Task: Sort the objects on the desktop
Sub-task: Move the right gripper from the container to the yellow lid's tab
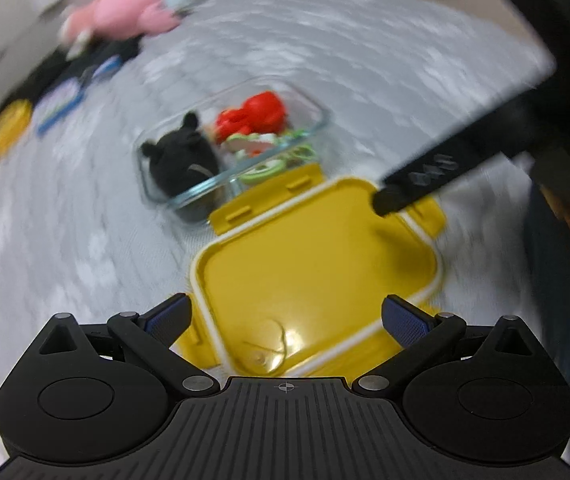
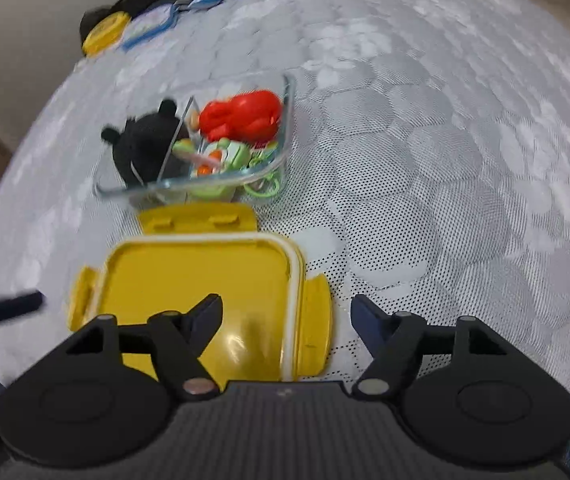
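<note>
Left gripper hangs low over the yellow lid, its 2 blue-padded fingers spread wide, 1 on each side of the lid's near end, and nothing is pinched between them. The lid lies flat on the grey patterned tablecloth, clips flared out. Right gripper is open too, a broad gap between its fingers; the left finger sits over the lid, the right one over bare cloth beyond the lid's side clip. Whether either finger actually touches the lid, I cannot tell. From the left wrist view, one dark finger of the right gripper reaches in over the lid's far corner. Just beyond the lid stands the glass container, divided in 2: a black plush toy on one side, a red toy and small green pieces on the other. Far back, blurred, a small yellow round lid.
</note>
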The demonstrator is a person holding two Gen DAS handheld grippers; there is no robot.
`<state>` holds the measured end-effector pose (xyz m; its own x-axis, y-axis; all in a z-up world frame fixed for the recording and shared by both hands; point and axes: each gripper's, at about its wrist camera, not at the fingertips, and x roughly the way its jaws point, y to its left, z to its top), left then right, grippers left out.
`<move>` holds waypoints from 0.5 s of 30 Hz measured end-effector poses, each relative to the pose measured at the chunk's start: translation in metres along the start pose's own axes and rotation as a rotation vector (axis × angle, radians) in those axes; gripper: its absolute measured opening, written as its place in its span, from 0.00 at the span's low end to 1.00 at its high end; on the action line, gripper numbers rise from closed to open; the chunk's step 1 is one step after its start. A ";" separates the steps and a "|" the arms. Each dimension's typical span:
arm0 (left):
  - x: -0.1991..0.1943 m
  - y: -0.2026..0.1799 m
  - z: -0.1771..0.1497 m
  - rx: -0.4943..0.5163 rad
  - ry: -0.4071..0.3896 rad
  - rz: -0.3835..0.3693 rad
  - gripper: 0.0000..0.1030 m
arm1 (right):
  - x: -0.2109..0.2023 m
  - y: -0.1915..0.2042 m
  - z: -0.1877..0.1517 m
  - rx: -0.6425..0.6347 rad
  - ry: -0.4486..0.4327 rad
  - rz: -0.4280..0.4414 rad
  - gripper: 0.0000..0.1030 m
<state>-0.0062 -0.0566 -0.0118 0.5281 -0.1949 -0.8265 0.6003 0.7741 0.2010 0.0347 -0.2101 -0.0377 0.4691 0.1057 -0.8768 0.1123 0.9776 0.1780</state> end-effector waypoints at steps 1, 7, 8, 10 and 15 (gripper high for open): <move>-0.003 -0.004 0.000 0.041 0.007 0.005 1.00 | 0.003 0.002 0.001 -0.011 0.011 0.005 0.71; -0.009 -0.020 0.000 0.181 0.076 0.021 1.00 | 0.024 0.001 0.007 -0.010 0.096 0.029 0.68; -0.010 -0.023 -0.001 0.195 0.081 0.036 1.00 | 0.026 0.000 0.007 -0.002 0.103 0.029 0.65; -0.012 -0.030 -0.001 0.206 0.109 0.072 1.00 | 0.027 -0.003 0.006 0.015 0.107 0.030 0.62; -0.020 -0.035 -0.002 0.149 0.290 0.054 1.00 | 0.026 -0.004 0.004 0.020 0.105 0.028 0.57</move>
<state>-0.0391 -0.0786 -0.0031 0.3813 0.0405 -0.9236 0.6688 0.6777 0.3058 0.0500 -0.2121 -0.0595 0.3783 0.1523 -0.9131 0.1189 0.9702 0.2111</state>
